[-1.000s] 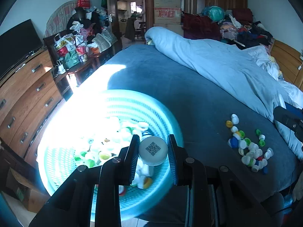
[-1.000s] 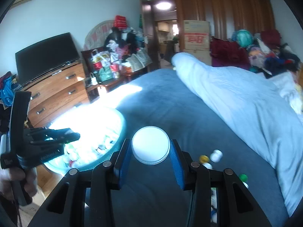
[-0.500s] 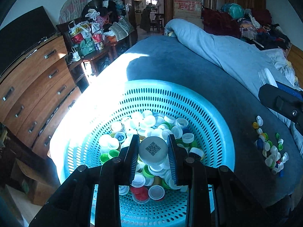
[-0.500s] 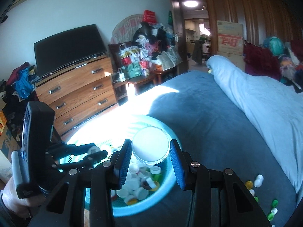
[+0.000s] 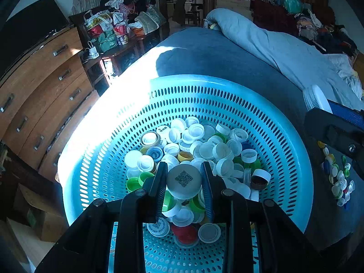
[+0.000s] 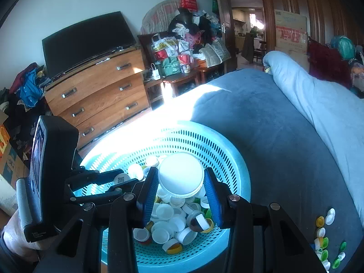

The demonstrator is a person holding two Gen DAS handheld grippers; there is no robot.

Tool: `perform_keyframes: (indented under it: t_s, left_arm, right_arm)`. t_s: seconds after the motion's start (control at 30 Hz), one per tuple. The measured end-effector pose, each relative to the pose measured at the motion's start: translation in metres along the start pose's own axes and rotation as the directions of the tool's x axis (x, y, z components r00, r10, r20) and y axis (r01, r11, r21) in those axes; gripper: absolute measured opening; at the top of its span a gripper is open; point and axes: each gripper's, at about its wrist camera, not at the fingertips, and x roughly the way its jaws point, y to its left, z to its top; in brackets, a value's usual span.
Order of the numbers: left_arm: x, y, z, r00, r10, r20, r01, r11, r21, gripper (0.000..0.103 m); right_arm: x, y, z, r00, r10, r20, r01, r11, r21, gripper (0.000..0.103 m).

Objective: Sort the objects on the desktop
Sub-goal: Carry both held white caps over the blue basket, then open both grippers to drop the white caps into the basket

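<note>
Two tools each hold one cap, and both hang over the basket [image 5: 293, 150]. The left tool [image 5: 184, 185] is squeezed nearly shut on a small white cap [image 5: 183, 180] with a square code on top. The right tool [image 6: 180, 182] is a bit wider and grips a big white lid [image 6: 180, 174] by its edges.

What matters next is what is below. The basket sits on the bed [image 6: 273, 136], and its pile of caps [image 5: 204, 145] lies right under both tools. The small cap is over the near middle of the pile, quite close to it. The big lid is also over the pile, and looks higher up. So I think each tool only needs to open, and its cap will fall in. The left one looks nearer the pile.

More caps [image 6: 325, 238] wait on the bed, off to the right, well apart from the basket.
</note>
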Motion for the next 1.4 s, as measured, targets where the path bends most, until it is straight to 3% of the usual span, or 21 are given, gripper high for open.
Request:
perform_keyframes:
  t_s: [0.3,0.37,0.4,0.7,0.8,0.93,1.0,1.07,1.2,1.27,1.33,1.4]
  left_arm:
    - [0.001,0.011,-0.001,1.0,0.01,0.003,-0.01,1.0,-0.024,0.027]
    - [-0.001,0.017,-0.001,1.0,0.027,0.012,-0.027,0.998,-0.048,0.054]
    - [-0.003,0.019,-0.002,0.999,0.042,0.025,-0.04,0.997,-0.058,0.069]
    - [-0.011,0.018,-0.006,0.998,0.053,0.039,-0.05,0.995,-0.086,0.069]
    - [-0.023,0.002,-0.005,0.998,0.021,0.067,-0.017,0.997,-0.073,0.069]
    - [-0.058,-0.057,-0.008,0.981,-0.112,0.156,0.104,0.993,0.058,0.069]
    - [-0.073,-0.098,-0.014,0.961,-0.213,0.176,0.188,0.971,0.151,0.069]
    - [-0.078,-0.143,-0.025,0.933,-0.325,0.151,0.284,0.928,0.243,0.07]
    - [-0.056,-0.234,-0.056,0.888,-0.458,0.045,0.403,0.821,0.406,0.07]
    - [-0.031,-0.269,-0.073,0.872,-0.49,-0.014,0.44,0.771,0.461,0.07]
    - [-0.001,-0.298,-0.088,0.867,-0.488,-0.104,0.475,0.745,0.469,0.068]
    - [0.021,-0.318,-0.098,0.847,-0.506,-0.16,0.519,0.725,0.453,0.068]
  right_arm:
    - [0.006,0.004,-0.001,1.0,-0.012,-0.007,0.012,1.0,-0.012,0.046]
    - [0.004,0.003,0.001,1.0,-0.02,0.012,0.02,1.0,-0.007,0.072]
    - [0.001,0.003,0.002,0.999,-0.025,0.027,0.025,1.0,-0.005,0.076]
    - [-0.011,0.002,-0.001,0.999,-0.015,0.039,0.015,1.0,0.011,0.076]
    - [-0.035,-0.008,-0.014,0.996,-0.011,0.088,0.01,1.0,0.021,0.075]
    - [-0.082,-0.044,-0.054,0.987,-0.079,0.142,0.069,0.995,0.075,0.077]
    - [-0.103,-0.065,-0.083,0.981,-0.138,0.134,0.124,0.987,0.104,0.08]
    - [-0.124,-0.094,-0.119,0.976,-0.197,0.088,0.182,0.971,0.156,0.08]
    - [-0.163,-0.157,-0.19,0.953,-0.302,-0.025,0.296,0.911,0.286,0.08]
    - [-0.183,-0.189,-0.224,0.936,-0.343,-0.077,0.348,0.868,0.354,0.08]
    - [-0.2,-0.214,-0.25,0.923,-0.367,-0.118,0.382,0.83,0.406,0.08]
    - [-0.212,-0.232,-0.273,0.914,-0.376,-0.153,0.404,0.801,0.442,0.08]
